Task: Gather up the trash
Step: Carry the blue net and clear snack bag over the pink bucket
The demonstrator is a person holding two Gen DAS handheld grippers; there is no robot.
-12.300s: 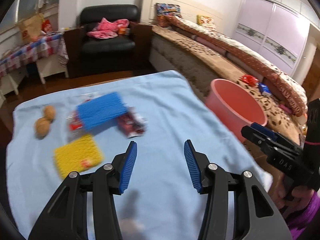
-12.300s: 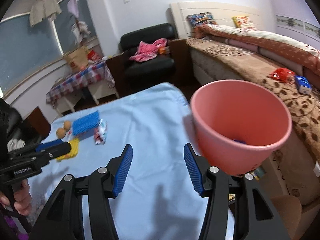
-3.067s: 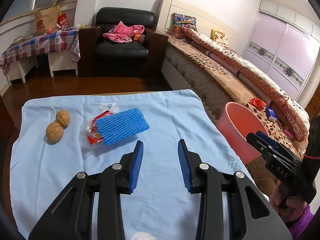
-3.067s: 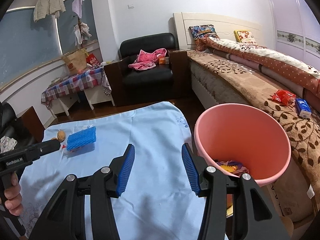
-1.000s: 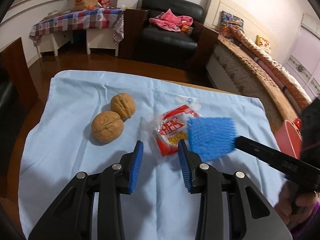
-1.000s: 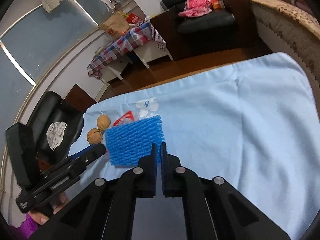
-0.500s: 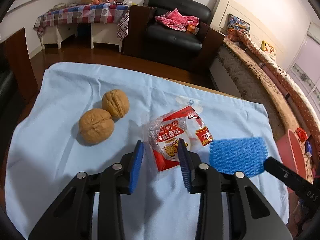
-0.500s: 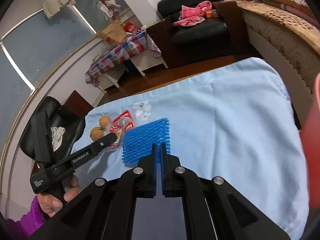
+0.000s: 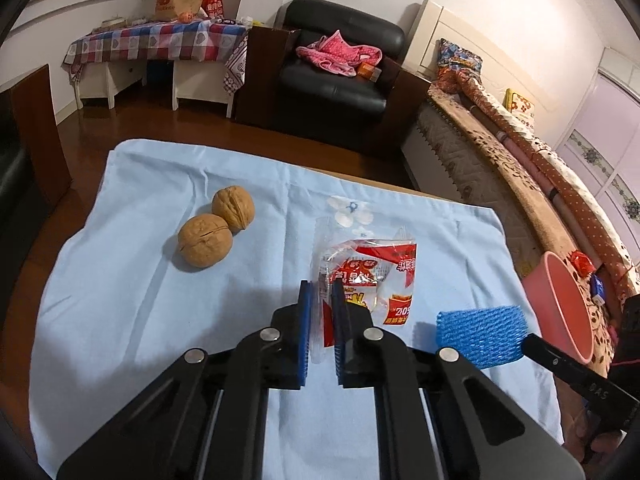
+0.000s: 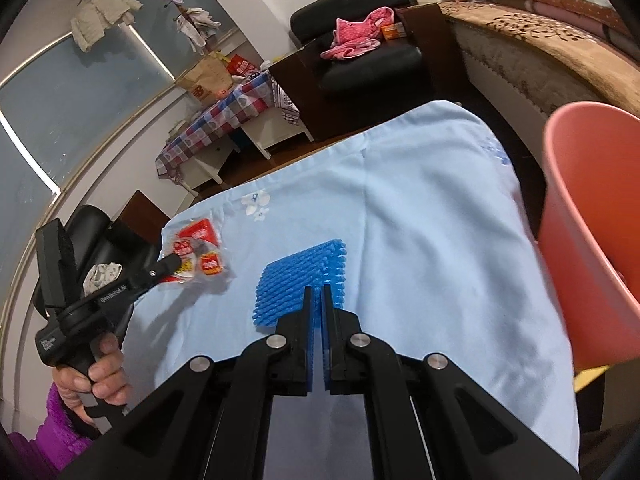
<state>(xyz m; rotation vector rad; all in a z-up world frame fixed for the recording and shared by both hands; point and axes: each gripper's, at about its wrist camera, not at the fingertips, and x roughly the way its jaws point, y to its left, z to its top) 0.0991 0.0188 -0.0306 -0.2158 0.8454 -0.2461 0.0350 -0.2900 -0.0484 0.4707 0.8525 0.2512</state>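
Both hand-held tools are now carrying trash. The left gripper (image 9: 321, 308) has just been closing, and its blue pads are now pinching the near edge of the clear snack wrapper (image 9: 366, 276) with red print, which was lying free between open jaws half a second ago; the rest of the wrapper is fanning out toward twelve and one o'clock from the fingertips, over the light blue cloth (image 9: 132, 312). The right gripper (image 10: 316, 308) is staying clenched on the blue foam net (image 10: 298, 280), whose free part is spreading toward eleven o'clock from its tips. In the left wrist view the net (image 9: 480, 334) is hanging at four o'clock from the wrapper, nearer the pink bin (image 9: 560, 304) than it was a second ago, when it was lying against the wrapper. In the right wrist view the bin (image 10: 592, 240) is filling the three o'clock edge, beside the cloth, where half a second ago only a sliver of it was showing. Two walnuts (image 9: 216, 230), touching one another, are sitting at ten o'clock from the wrapper, well clear of both tools. Judged from this, the net is on its way to the bin and the wrapper is freshly grasped, so both pieces are likely due for dropping into the bin next; the thin film is held only by an edge and could slip.
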